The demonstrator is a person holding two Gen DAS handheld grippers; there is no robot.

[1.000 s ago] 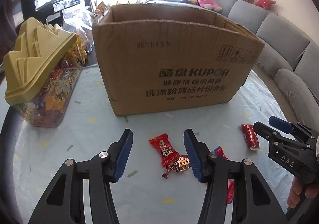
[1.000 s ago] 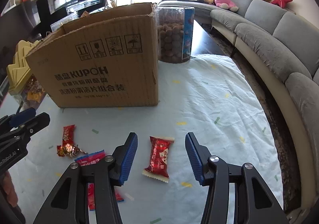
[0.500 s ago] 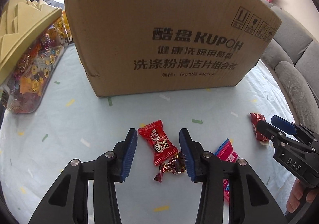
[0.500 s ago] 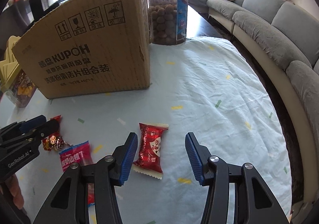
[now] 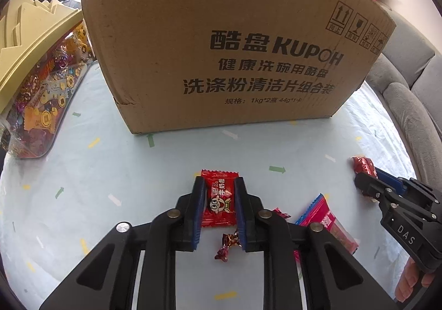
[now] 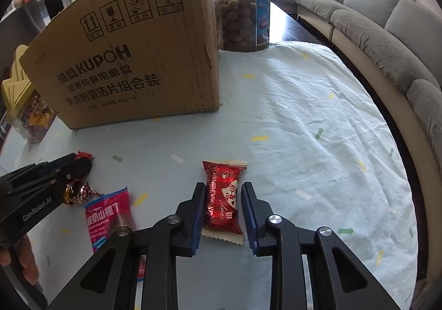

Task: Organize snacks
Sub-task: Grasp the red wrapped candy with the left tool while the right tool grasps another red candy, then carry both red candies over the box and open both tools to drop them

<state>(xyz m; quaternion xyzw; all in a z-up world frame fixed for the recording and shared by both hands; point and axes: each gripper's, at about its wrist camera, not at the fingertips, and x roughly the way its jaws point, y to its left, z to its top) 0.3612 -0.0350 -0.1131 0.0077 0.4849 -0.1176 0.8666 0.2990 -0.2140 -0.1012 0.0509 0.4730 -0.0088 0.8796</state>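
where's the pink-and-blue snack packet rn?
The pink-and-blue snack packet lies flat on the tablecloth between the two grippers, beside the gold-and-red twist candy, in front of the cardboard box.

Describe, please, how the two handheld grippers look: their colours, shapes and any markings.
Both grippers are black plastic with two angular fingers, cut-out openings and round silver rivets. Their ribbed pads are blue. The left gripper carries white lettering "GenRobot.AI" on its side, the right gripper "DAS". No cables or sleeves are visible.
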